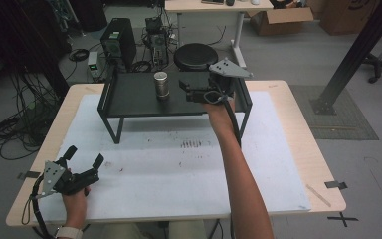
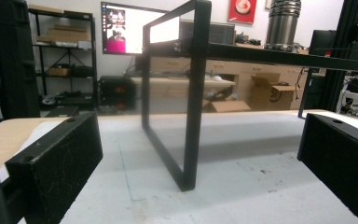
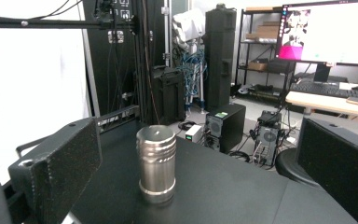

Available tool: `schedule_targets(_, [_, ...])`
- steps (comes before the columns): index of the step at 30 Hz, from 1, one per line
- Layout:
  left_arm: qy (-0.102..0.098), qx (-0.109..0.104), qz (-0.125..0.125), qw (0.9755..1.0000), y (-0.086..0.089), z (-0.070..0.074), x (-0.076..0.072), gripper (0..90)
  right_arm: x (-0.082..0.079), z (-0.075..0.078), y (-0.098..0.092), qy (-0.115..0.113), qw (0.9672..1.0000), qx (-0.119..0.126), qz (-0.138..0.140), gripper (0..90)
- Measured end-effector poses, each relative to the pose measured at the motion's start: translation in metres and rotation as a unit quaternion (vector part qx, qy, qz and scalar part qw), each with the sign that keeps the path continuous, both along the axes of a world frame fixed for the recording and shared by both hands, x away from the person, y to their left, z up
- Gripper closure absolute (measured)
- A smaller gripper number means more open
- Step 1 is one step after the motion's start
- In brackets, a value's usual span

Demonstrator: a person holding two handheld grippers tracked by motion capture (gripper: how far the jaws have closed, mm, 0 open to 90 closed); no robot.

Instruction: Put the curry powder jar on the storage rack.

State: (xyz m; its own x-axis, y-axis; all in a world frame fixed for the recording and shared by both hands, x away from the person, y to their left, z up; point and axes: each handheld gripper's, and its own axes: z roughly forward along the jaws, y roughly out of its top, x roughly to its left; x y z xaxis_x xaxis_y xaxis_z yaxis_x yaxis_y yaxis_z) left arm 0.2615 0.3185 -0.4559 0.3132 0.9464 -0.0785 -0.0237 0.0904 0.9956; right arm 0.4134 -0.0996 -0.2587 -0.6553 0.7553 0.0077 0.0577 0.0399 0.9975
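High view first: the metal cylinder [image 1: 160,83] stands upright on the black shelf [image 1: 129,99], near the middle of its top and toward the far edge. My right gripper [image 1: 191,92] sits just beside the cylinder on that same shelf top, apart from it, jaws spread wide with nothing between them. I judge the cylinder has been set there on purpose: it rests flat on its base, stable, with free space around it, and my gripper stands clear so as not to knock it.

Right gripper view confirms this. The cylinder [image 3: 156,163] stands between the lines of my two black jaws but farther off, touching neither. It is dull silver, with turned grooves around the upper part, a flat top with a small mark at centre, and a slightly flared ring at the foot. No dents or tilt are visible. The shelf surface [image 3: 223,186] under it is matte black and bare around the cylinder.

My left gripper [image 1: 82,169] lies well apart from the cylinder, low on the white table cover [image 1: 179,174], near the table's front edge. Its jaws are also spread, holding nothing. I judge it is parked there, out of the working area. In the left gripper view the shelf's leg frame [image 2: 189,116] rises ahead, and the cylinder [image 2: 283,23] shows on top, beyond it.
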Motion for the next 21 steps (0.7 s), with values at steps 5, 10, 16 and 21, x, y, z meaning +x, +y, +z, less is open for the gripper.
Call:
schedule_targets(5, [0.000,0.001,0.000,1.0000,0.000,0.000,0.000,0.2,-0.020,-0.009,-0.005,-0.023,0.9996,-0.010,0.013,0.1])
schedule_targets(10, [0.000,0.003,-0.001,1.0000,0.000,0.000,0.000,0.3,-0.036,-0.018,-0.009,-0.027,0.9992,-0.010,0.028,0.0])
schedule_targets(16, [0.000,0.004,-0.001,1.0000,0.000,0.000,0.000,0.2,-0.051,-0.028,-0.012,-0.029,0.9988,-0.011,0.037,0.0])
schedule_targets(21, [0.002,0.007,-0.001,1.0000,-0.001,0.000,0.001,0.2,-0.058,-0.035,-0.017,-0.026,0.9988,-0.015,0.040,0.1])
